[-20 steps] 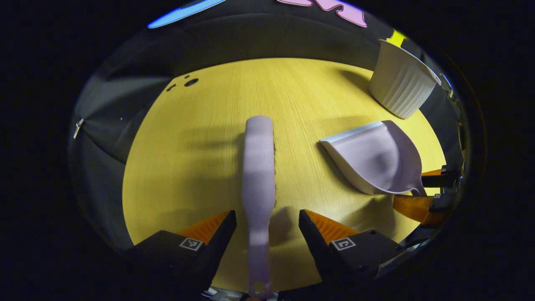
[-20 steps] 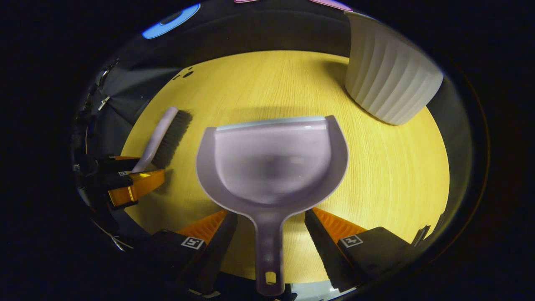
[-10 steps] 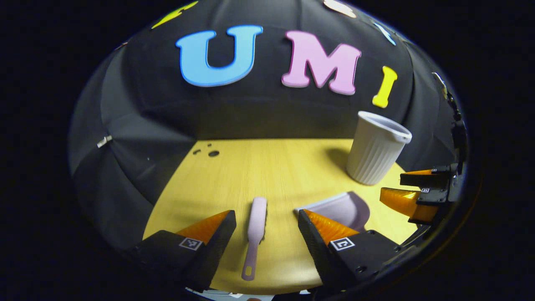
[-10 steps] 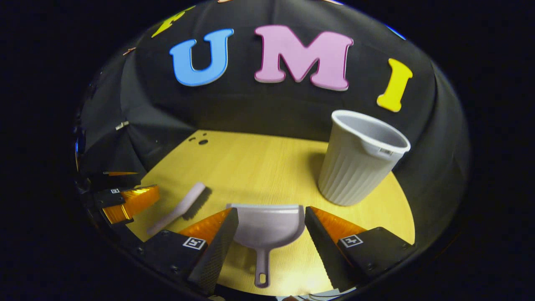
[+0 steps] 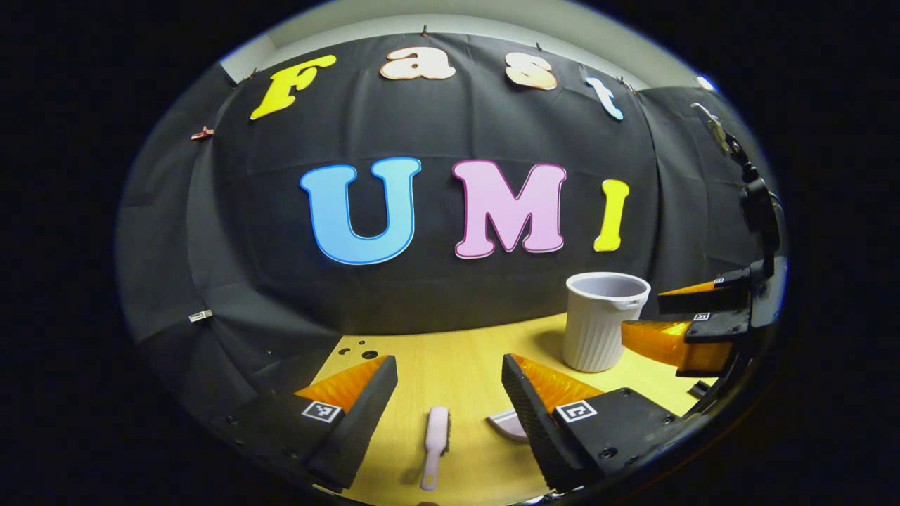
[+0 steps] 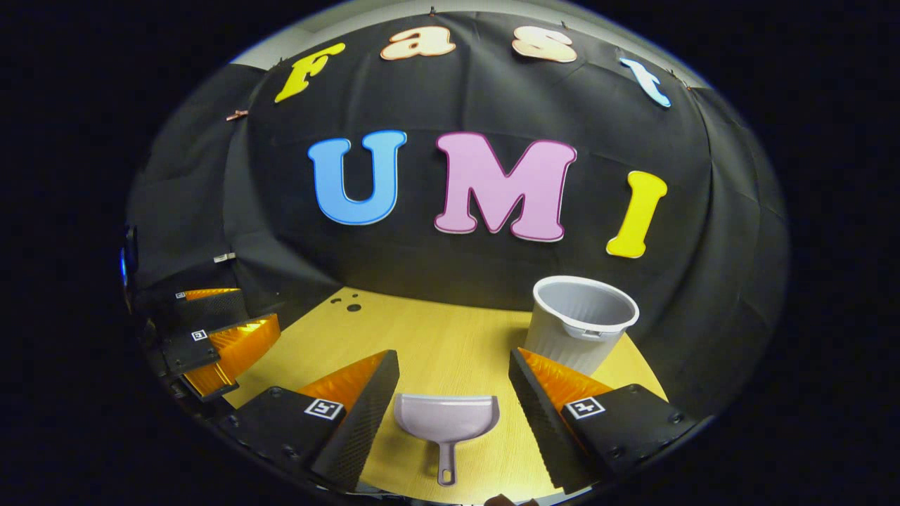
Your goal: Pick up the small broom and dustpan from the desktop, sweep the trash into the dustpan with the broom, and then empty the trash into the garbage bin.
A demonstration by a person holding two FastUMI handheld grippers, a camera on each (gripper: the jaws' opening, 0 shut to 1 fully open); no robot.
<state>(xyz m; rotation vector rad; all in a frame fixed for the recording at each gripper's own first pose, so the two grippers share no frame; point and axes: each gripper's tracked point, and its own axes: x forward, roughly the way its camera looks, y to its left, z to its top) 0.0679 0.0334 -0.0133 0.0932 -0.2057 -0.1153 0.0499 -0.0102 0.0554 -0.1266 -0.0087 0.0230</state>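
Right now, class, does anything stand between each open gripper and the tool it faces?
Nothing visible does. The broom lies on bare table ahead of the left gripper, the dustpan ahead of the right gripper.

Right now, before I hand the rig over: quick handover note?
Left gripper: open, holding nothing, above the broom.
Right gripper: open, holding nothing, above the dustpan.
Broom and dustpan lie flat on the desktop, handles toward the grippers. Garbage bin stands upright at far right.
Done: cannot tell; no trash visible on the desktop.
Left: unclear; check the bin before restarting.
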